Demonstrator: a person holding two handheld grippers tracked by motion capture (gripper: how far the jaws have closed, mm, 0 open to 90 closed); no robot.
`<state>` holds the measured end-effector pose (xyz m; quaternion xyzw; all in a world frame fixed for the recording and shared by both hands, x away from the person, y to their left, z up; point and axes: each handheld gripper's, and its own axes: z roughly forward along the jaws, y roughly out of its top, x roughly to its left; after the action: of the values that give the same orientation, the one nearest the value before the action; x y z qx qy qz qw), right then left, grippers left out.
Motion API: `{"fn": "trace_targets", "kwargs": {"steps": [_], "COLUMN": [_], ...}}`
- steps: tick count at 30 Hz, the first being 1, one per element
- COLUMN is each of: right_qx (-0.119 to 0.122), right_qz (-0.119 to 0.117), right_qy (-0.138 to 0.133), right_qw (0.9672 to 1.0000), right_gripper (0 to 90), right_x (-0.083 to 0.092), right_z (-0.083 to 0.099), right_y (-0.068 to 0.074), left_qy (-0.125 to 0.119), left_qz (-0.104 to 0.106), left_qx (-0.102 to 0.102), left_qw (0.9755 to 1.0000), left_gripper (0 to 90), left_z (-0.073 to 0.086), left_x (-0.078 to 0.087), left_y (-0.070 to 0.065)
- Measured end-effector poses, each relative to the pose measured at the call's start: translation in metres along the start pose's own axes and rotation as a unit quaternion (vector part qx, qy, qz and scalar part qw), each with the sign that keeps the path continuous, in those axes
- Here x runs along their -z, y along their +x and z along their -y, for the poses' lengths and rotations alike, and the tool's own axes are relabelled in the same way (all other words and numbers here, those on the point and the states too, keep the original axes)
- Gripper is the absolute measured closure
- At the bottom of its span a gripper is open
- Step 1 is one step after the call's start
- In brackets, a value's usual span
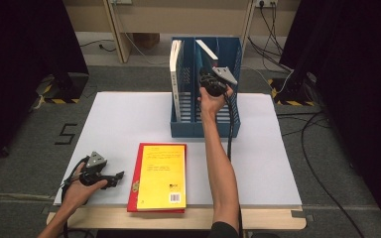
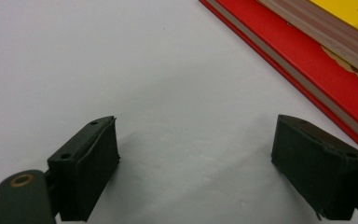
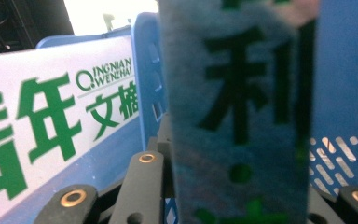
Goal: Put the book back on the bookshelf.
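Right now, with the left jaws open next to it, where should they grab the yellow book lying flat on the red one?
Grip the yellow book by its long left edge, coming in low from the left, where the left gripper already points. It lies flat on the red book, so its page edge is exposed there; one jaw must wedge under it.

Open worktop (image 1: 124, 119) left of blue file rack (image 1: 206, 126); rack walls and standing white book (image 1: 177, 79) hemming right compartment; stacked books (image 1: 159, 176) blocking front centre.

A blue file rack (image 1: 206, 126) holds a white book (image 3: 51, 135) lettered green; yellow book (image 1: 161, 173) lies on red book (image 1: 135, 171).
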<state>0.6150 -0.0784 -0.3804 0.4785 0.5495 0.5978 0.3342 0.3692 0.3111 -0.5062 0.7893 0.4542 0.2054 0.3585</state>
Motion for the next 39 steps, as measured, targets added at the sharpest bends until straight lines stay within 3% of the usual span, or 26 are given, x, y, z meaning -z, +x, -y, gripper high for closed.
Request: {"fn": "trace_targets", "kwargs": {"steps": [14, 20, 30, 36, 39], "right_qx": [-0.007, 0.026, 0.039, 0.035, 0.048], "right_qz": [0.000, -0.001, -0.014, -0.020, -0.027], "right_qy": [0.031, 0.048, 0.075, 0.070, 0.066], "right_qw": [0.9995, 0.9985, 0.9963, 0.9967, 0.9963], "right_gripper": [72.7, 72.5, 71.6, 69.6, 68.7], "right_x": [-0.007, -0.003, 0.014, 0.020, 0.025], "right_z": [0.012, 0.009, 0.012, 0.012, 0.009], "right_y": [-0.004, -0.001, -0.001, -0.001, 0.003], "left_qy": [-0.002, -0.002, -0.001, -0.003, -0.002], "left_qz": [-0.001, -0.002, -0.001, -0.003, -0.001], "left_qx": [-0.001, -0.001, -0.001, -0.002, 0.000], "left_qw": [1.0000, 1.0000, 1.0000, 1.0000, 1.0000], "left_gripper": [13.8, 13.8, 13.8, 13.8, 13.8], "left_z": [0.000, 0.000, 0.000, 0.000, 0.000], "left_x": [0.000, 0.000, 0.000, 0.000, 0.000], "left_y": [0.000, 0.000, 0.000, -0.001, 0.000]}}
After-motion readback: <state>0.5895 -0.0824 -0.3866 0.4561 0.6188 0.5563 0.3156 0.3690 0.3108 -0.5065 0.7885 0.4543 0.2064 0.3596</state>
